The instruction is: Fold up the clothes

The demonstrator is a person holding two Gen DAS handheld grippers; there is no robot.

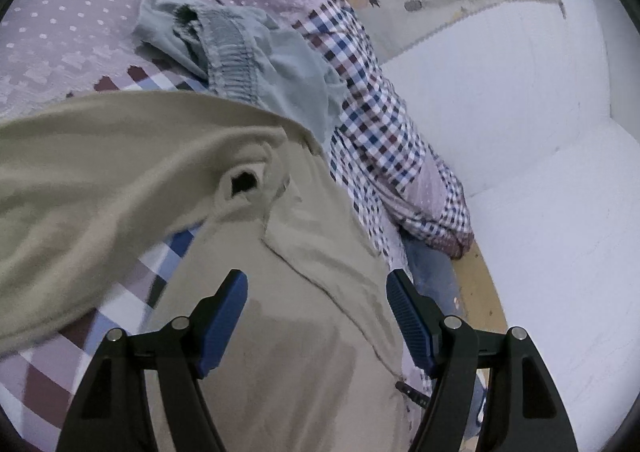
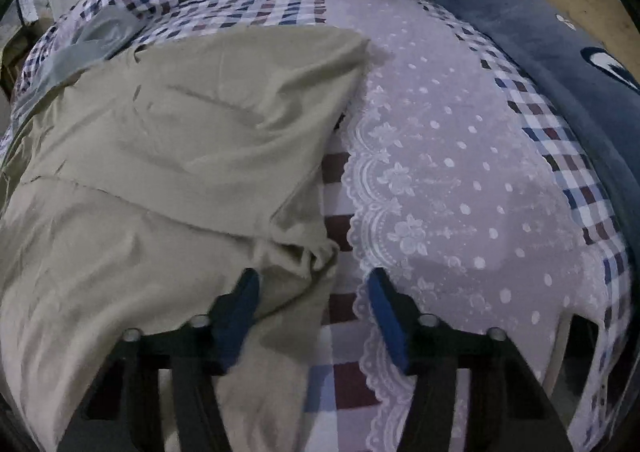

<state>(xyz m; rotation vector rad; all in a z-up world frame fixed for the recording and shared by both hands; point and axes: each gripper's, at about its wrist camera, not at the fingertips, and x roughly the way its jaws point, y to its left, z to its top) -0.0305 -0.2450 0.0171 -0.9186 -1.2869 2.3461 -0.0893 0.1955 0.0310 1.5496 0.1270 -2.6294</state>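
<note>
In my left wrist view, the left gripper (image 1: 316, 284) sits low in the frame with its blue pads spread wide and nothing between them; it hangs over the beige garment (image 1: 280, 292). That garment fills the lower centre and left of the frame, one blurred fold sweeping across the left side, a dark round opening near the middle. Its right edge runs diagonally down toward the lower right pad, with a small dark tab showing just beside that pad. Above it, upper centre, a grey-green garment (image 1: 248, 52) with a gathered waistband lies crumpled on the checked bedcover (image 1: 372, 120). The cover's edge drops off on the right of the frame, where a white surface (image 1: 540, 172) gives open space.

In my right wrist view, the right gripper (image 2: 314, 284) is also wide open and holds nothing. Its left pad is over the bunched corner of the beige garment (image 2: 180, 140), which takes up the left half of the frame; whether it touches the cloth I cannot tell. The garment's right edge slants from upper centre down to that bunched corner. To the right, the lace-trimmed dotted panel (image 2: 460, 172) of the cover lies bare and flat, bounded at far right by a blue cushion (image 2: 560, 52).
</note>
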